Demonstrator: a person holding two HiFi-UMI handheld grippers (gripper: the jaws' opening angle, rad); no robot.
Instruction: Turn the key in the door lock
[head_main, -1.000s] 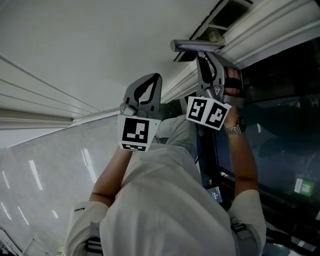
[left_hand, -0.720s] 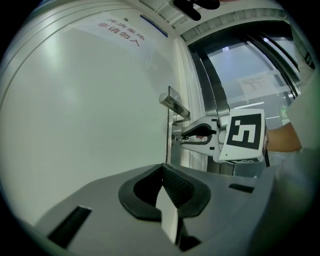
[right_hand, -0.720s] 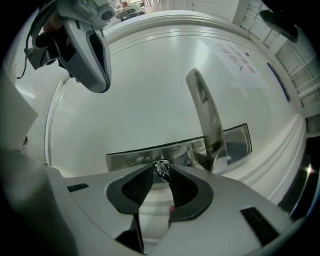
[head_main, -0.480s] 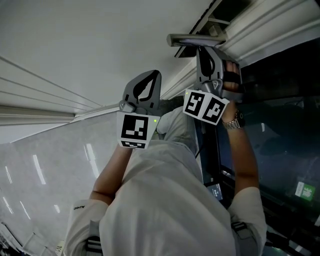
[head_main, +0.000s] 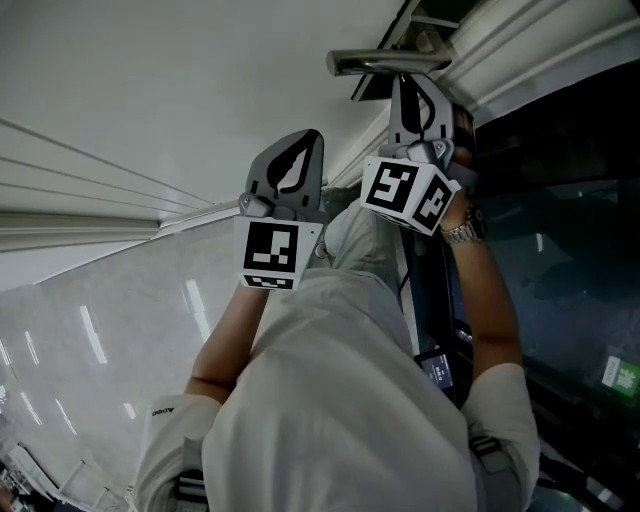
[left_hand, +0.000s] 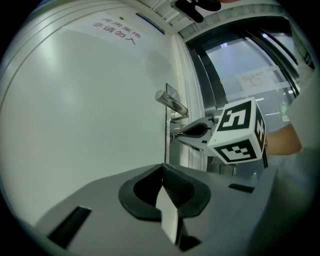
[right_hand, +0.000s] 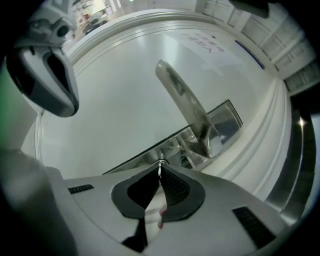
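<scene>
Door handle (right_hand: 187, 107) juts out toward me right by the lock plate (right_hand: 170, 145), so access there is tight. The door frame (right_hand: 265, 135) walls off the right. Left of the plate I've got bare door (left_hand: 85, 100), with only the left gripper (left_hand: 163, 167) hanging in that space.

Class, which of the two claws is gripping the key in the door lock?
The right claw: its jaws have just been closing on the key. The left claw is shut on nothing, back from the door.
</scene>
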